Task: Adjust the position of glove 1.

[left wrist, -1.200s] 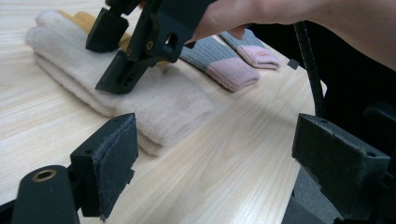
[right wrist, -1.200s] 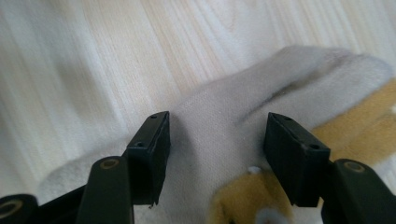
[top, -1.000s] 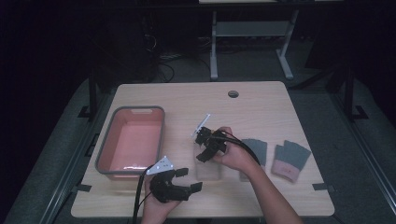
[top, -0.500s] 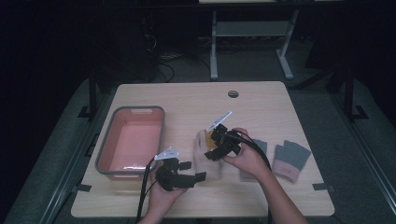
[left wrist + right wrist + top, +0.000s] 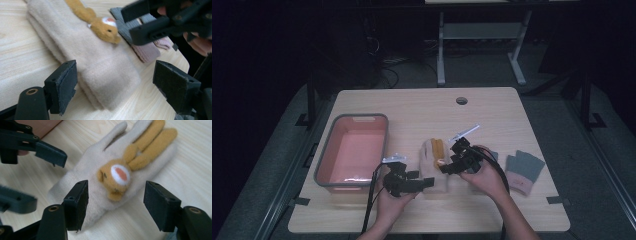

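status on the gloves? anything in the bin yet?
Done: nothing, as the pink bin holds no glove. In hand: both grippers are open at the beige rabbit glove, the left gripper at its cuff end and the right gripper over the rabbit face, neither gripping. Left: that glove, plus the grey gloves on the table.

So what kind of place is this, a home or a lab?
Probably a lab or recording workspace: a bare wooden table with a cable hole, tangled cables on the dark floor, and another metal-legged desk behind.

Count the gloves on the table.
3: a cream glove between the grippers, a grey-and-pink glove at the right, another grey glove partly hidden behind the right hand. More may be hidden.
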